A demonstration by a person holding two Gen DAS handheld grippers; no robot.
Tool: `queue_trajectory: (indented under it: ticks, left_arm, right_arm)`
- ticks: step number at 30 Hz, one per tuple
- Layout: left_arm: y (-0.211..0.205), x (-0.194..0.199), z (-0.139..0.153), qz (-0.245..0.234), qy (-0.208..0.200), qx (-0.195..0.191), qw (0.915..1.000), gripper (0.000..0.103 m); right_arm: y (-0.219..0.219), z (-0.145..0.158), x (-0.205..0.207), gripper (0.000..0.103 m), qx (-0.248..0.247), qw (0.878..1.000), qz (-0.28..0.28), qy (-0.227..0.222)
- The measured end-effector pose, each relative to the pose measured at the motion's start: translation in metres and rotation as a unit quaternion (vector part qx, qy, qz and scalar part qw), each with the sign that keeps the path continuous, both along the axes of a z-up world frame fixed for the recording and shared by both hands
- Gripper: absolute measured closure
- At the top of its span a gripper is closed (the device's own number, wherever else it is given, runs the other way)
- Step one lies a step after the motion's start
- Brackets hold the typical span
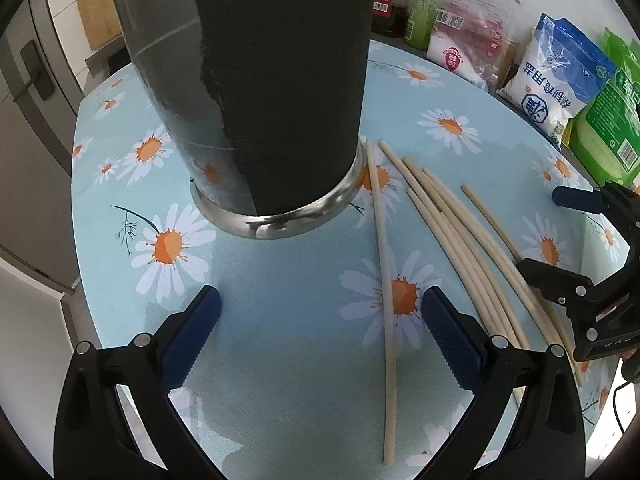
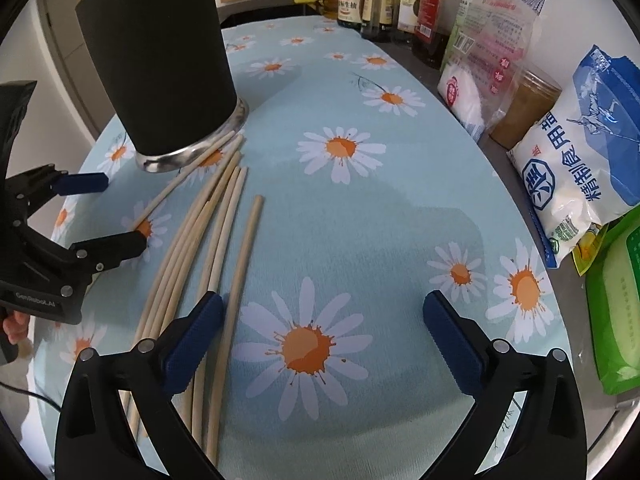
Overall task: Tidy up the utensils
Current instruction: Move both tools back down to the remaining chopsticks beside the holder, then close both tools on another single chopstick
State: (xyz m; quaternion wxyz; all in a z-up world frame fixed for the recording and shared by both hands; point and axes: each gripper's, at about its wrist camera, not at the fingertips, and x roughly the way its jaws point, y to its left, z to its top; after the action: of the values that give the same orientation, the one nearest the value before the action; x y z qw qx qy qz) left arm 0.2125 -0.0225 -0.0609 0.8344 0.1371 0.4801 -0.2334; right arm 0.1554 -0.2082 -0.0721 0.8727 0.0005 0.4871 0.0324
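Chopsticks lie loose on the bench, long axes running 7 to 1 o'clock toward the holder. My right gripper gapes empty beside them; my left gripper, also wide and empty, straddles one.

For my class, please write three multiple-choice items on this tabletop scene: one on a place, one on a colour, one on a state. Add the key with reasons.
1. The tall black cylindrical holder stands
A. on the daisy-print blue tablecloth
B. on a shelf
C. in a sink

2. The long wooden chopsticks are
A. red
B. pale beige
C. black

3. The right claw is
A. shut on a chopstick
B. shut on the holder
C. open

Key: A, its steel base rests on the cloth; B, bare light wood; C, its pads stand wide apart, gripping nothing.
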Motion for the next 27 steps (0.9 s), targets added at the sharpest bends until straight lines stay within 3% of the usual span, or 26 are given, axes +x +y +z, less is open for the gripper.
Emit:
queue_trajectory:
  ticks: [16, 18, 20, 22, 25, 27]
  left_arm:
    - [-0.001, -0.008, -0.001, 0.037, -0.038, -0.021, 0.9984, 0.006]
    - [-0.003, -0.011, 0.001, 0.025, -0.037, -0.022, 0.9988, 0.019]
    - [-0.009, -0.016, 0.006, -0.002, -0.033, -0.022, 0.9992, 0.035]
    - [-0.013, -0.018, 0.008, -0.009, -0.026, -0.020, 0.9994, 0.045]
    - [-0.016, -0.020, 0.011, -0.014, -0.015, -0.022, 0.9996, 0.071]
    - [-0.018, -0.023, 0.011, -0.016, -0.002, -0.031, 0.9994, 0.097]
  right_arm:
    - [0.002, -0.002, -0.004, 0.008, -0.002, 1.000, -0.007, -0.027]
    - [0.002, -0.002, -0.005, 0.009, -0.002, 1.000, -0.003, -0.025]
    - [0.003, 0.000, -0.007, 0.020, -0.001, 1.000, 0.013, -0.028]
    - [0.003, 0.004, -0.010, 0.053, 0.001, 0.999, 0.021, -0.031]
    - [0.003, 0.009, -0.014, 0.092, 0.003, 0.999, 0.031, -0.033]
    - [-0.002, 0.009, -0.014, 0.098, 0.008, 0.999, 0.030, -0.033]
